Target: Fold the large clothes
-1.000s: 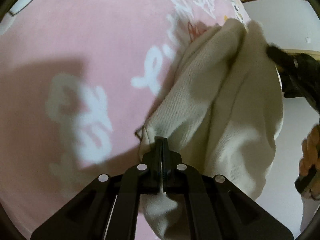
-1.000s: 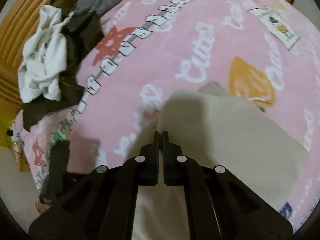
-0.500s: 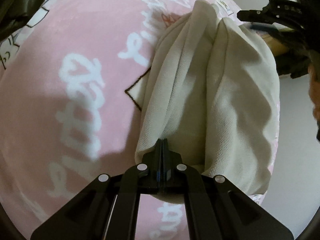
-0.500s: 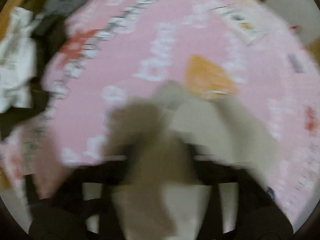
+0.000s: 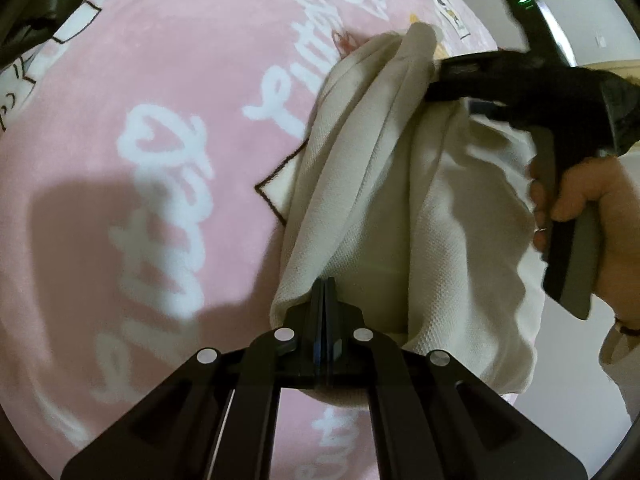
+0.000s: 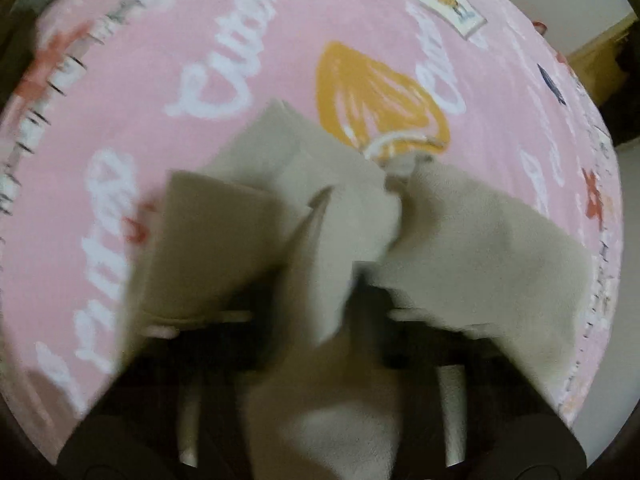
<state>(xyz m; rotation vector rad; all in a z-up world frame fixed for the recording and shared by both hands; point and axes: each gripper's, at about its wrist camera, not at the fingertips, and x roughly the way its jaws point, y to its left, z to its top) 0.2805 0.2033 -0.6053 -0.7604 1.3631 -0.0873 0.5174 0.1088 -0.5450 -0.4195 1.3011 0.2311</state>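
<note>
Folding is only partly under way, as I judge it: the cream garment (image 5: 404, 216) hangs in loose vertical pleats between the two grippers instead of lying flat, so no clean fold shows yet and the laying down, squaring and smoothing all look left to do. The left gripper (image 5: 325, 284) has its fingers pressed tight together on a bunched edge of the cloth at the near end. The right gripper (image 5: 434, 80), seen from the left wrist view with a hand (image 5: 580, 204) on its handle, meets the far upper end of the same cloth; its jaws have just been closing, and in the blurred right wrist view a strip of the garment (image 6: 344, 240) runs down between them, but I cannot tell whether the pads actually press on it. The garment hangs just above the pink printed blanket (image 5: 168, 92), with its lower folds near or on that surface. Room to work looks generous: the blanket spreads bare and wide to the left of the cloth and ahead of it. The right side is tighter, where the blanket's edge falls away to pale floor (image 5: 580, 360) just beside the garment, so cloth could slip over it
</note>
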